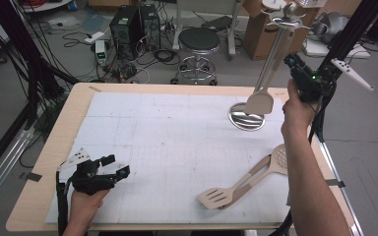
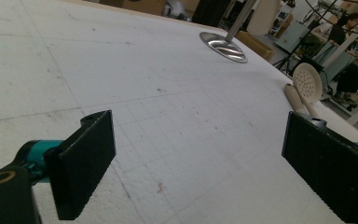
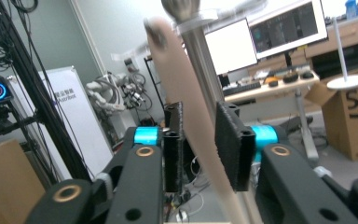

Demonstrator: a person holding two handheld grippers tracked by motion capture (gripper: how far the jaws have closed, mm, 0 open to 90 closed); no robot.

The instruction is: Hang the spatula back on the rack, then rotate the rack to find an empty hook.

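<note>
A beige spatula (image 1: 260, 102) hangs tilted beside the pole of a metal utensil stand (image 1: 246, 119), its top end up by the stand's arms. My right gripper (image 1: 291, 63) is raised at the back right, and its pads close on the spatula's handle (image 3: 177, 79), which runs up between them next to the pole (image 3: 200, 60). On the mat near the right edge lie a slotted turner (image 1: 216, 196) and a perforated skimmer (image 1: 279, 157), their handles crossing. My left gripper (image 1: 117, 166) rests low at the near left, open (image 2: 199, 126), with nothing between the jaws.
A white gridded mat (image 1: 167, 147) covers the wooden table. The stand's round base (image 2: 223, 45) sits at the back right of the mat. A stool (image 1: 198, 42), computer boxes and cables stand on the floor beyond the far edge. A black frame leg rises at the right.
</note>
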